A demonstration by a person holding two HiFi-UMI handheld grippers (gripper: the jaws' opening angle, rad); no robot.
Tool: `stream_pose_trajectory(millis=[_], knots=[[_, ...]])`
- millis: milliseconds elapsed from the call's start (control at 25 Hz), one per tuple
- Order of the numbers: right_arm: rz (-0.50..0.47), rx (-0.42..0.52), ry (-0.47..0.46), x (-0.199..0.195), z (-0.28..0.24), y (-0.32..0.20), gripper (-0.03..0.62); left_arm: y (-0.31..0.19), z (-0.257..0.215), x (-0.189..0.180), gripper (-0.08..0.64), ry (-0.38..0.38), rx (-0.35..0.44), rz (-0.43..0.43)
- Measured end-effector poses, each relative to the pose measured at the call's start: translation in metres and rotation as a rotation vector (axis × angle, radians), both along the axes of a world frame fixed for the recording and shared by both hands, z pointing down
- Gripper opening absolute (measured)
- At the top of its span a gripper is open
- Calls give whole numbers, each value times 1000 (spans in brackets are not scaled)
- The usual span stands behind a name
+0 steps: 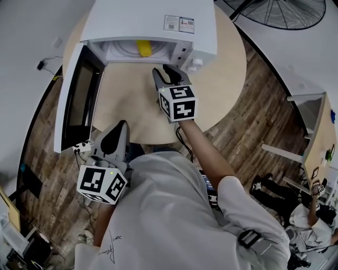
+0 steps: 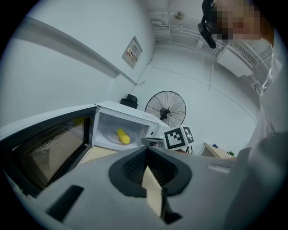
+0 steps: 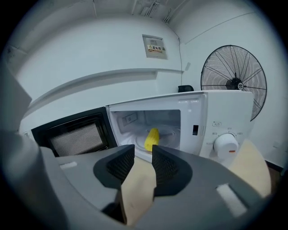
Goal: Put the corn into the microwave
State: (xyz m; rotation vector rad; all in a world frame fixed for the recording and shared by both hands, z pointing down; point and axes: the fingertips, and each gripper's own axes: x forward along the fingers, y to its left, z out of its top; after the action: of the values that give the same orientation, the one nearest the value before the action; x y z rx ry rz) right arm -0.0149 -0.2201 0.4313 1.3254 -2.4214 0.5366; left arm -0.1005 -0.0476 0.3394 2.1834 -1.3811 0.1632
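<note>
The yellow corn (image 1: 143, 48) (image 3: 151, 138) (image 2: 123, 136) lies on the glass plate inside the white microwave (image 1: 153, 21) (image 3: 225, 112), whose door (image 1: 76, 97) (image 3: 74, 134) stands swung open to the left. My right gripper (image 1: 165, 71) (image 3: 143, 150) hovers over the table just in front of the oven opening, open, with only a narrow gap and nothing between its pads. My left gripper (image 1: 120, 126) (image 2: 146, 152) is held back near my body, beside the open door's outer edge; its jaws meet at the tips, shut and empty.
The microwave stands at the far side of a round wooden table (image 1: 227, 79). Its control knob (image 3: 225, 144) is right of the opening. A floor fan (image 1: 280, 13) stands behind, a power strip (image 1: 82, 147) lies below the door, and people sit at the lower right (image 1: 311, 211).
</note>
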Motion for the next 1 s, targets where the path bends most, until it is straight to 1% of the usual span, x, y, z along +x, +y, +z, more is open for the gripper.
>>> stream_pose_trajectory(millis=[200, 440, 680, 800, 1000], knots=[[-15, -25, -14, 9, 1, 19, 121, 2, 4, 4, -8, -17, 6, -10], [-24, -31, -34, 16, -6, 38, 105, 5, 9, 2, -8, -21, 0, -24], [-40, -41, -38, 26, -11, 52, 98, 5, 12, -1, -8, -60, 12, -42], [-30, -42, -44, 34, -15, 60, 68, 5, 13, -2, -8, -64, 12, -52], [-42, -73, -65, 38, -16, 71, 63, 7, 15, -8, -8, -62, 6, -78]])
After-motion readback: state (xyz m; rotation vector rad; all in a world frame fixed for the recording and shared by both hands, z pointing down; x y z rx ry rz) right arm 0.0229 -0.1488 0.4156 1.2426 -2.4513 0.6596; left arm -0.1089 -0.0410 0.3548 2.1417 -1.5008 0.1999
